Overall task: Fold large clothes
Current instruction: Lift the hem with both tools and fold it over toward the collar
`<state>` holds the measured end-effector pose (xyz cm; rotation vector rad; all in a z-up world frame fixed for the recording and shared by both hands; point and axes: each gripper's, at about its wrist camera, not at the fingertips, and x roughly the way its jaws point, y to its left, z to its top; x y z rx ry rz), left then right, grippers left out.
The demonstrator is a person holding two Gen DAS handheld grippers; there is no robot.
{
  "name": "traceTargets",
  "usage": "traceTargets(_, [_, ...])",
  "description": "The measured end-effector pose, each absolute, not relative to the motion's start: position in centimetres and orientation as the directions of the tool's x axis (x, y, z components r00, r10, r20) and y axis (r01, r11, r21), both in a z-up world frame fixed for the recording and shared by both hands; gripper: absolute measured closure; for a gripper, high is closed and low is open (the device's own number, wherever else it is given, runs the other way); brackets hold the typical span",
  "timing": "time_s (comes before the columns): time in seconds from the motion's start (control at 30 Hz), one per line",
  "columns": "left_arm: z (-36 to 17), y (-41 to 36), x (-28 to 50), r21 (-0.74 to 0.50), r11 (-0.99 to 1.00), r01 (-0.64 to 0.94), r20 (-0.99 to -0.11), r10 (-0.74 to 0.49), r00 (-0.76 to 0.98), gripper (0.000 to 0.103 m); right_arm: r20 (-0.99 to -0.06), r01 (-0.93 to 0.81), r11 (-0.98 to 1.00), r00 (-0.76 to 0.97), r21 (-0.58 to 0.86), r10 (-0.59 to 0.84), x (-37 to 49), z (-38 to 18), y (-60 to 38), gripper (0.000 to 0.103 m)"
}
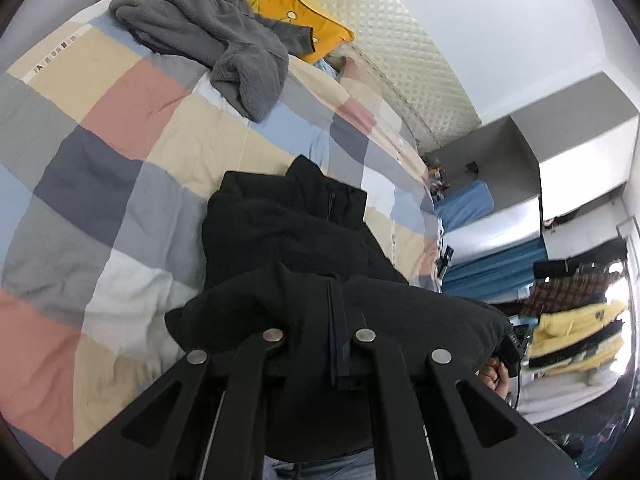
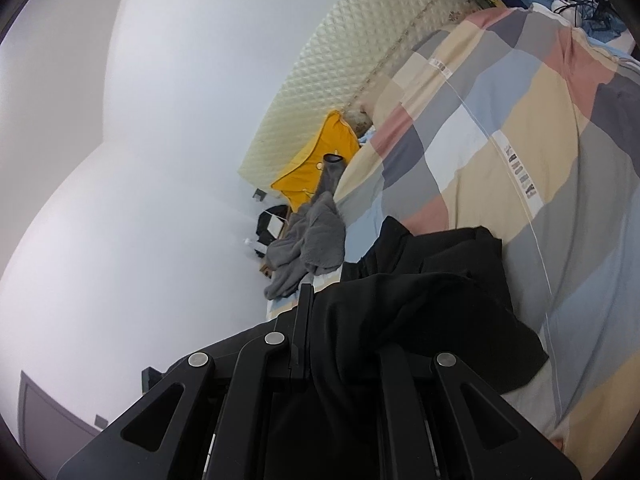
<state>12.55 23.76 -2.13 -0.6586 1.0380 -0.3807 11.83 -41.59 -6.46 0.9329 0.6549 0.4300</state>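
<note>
A large black jacket (image 1: 288, 232) lies bunched on the checked quilt (image 1: 120, 128) of a bed, collar end away from me. My left gripper (image 1: 336, 320) is shut on a fold of the black jacket and holds that edge raised above the bed. The fabric drapes over its fingers and hides the tips. In the right wrist view my right gripper (image 2: 316, 320) is shut on another part of the black jacket (image 2: 432, 296), which hangs over the fingers. The quilt (image 2: 520, 128) fills that view's right side.
A grey fleece garment (image 1: 208, 36) lies crumpled at the head of the bed, also in the right wrist view (image 2: 308, 248). A yellow pillow (image 1: 284, 4) leans on the quilted headboard (image 1: 400, 60). Hanging clothes (image 1: 576, 320) and shelves stand at the right.
</note>
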Motion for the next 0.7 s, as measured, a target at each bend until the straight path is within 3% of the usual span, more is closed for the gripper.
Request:
traceTargets(0.33, [-3.6, 24.0, 18.9, -0.649, 0.744, -0.155, -0.714, -0.526, 0.462, 0.097, -0.429, 0.114, 0.518, 0.720, 0.848, 0.545, 19.9, -8.4, -40.7, 0.097])
traceTargets(0.43, [-5.0, 24.5, 21.5, -0.658, 0.721, -0.217, -0.721, -0.519, 0.460, 0.097, -0.443, 0.167, 0.483, 0.715, 0.860, 0.541, 22.8, -10.5, -40.8, 0.097])
traceTargets(0.7, [-10.1, 21.9, 28.2, -0.592, 0.744, -0.310, -0.768, -0.404, 0.497, 0.097, -0.601, 0.370, 0.500, 0.658, 0.783, 0.454, 29.6, -17.8, -40.6, 0.097])
